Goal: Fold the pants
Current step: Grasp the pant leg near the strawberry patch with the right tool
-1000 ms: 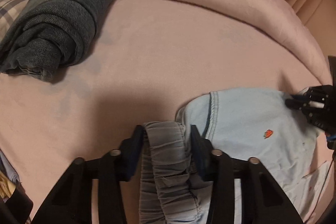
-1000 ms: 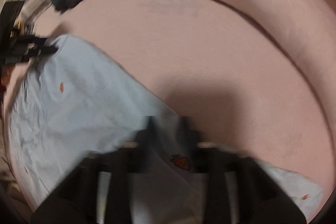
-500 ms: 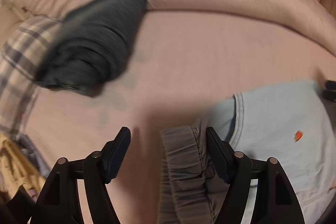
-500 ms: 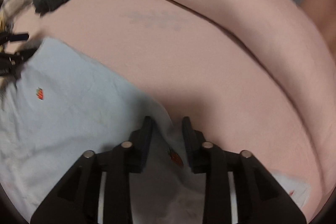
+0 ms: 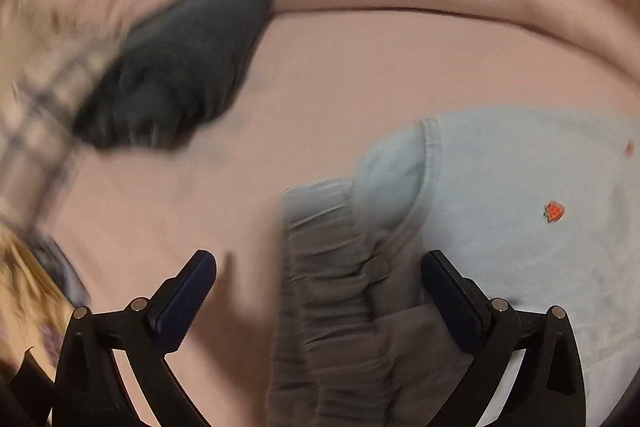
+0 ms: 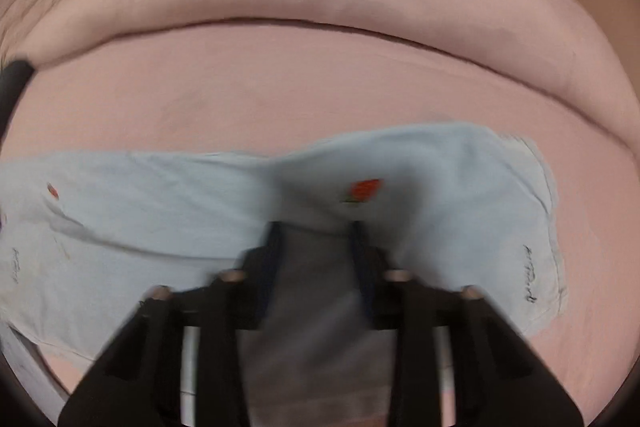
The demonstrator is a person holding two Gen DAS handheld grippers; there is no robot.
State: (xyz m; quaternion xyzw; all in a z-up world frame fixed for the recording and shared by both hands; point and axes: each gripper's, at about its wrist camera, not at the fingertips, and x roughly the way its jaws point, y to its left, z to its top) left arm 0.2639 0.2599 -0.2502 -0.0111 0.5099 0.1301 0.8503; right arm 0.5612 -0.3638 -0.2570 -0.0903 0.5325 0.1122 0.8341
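The left gripper (image 5: 318, 291) is spreading wide, the pants (image 5: 500, 227) waistband loose between its jaws. The right gripper (image 6: 314, 247) is closing on the hem; it should keep that fold taut and aligned.

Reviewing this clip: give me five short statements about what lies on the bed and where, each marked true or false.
1. The light blue cotton pants carry small red strawberry embroidery. True.
2. The pants' gathered elastic waistband lies between the left tongs' pads, untouched. True.
3. The dark grey folded garment lies on top of the blue pants. False: it lies apart, on the pink bed sheet.
4. The bed sheet is white. False: it is pink.
5. The right tongs hover over bare sheet. False: blue pants fabric lies under them.
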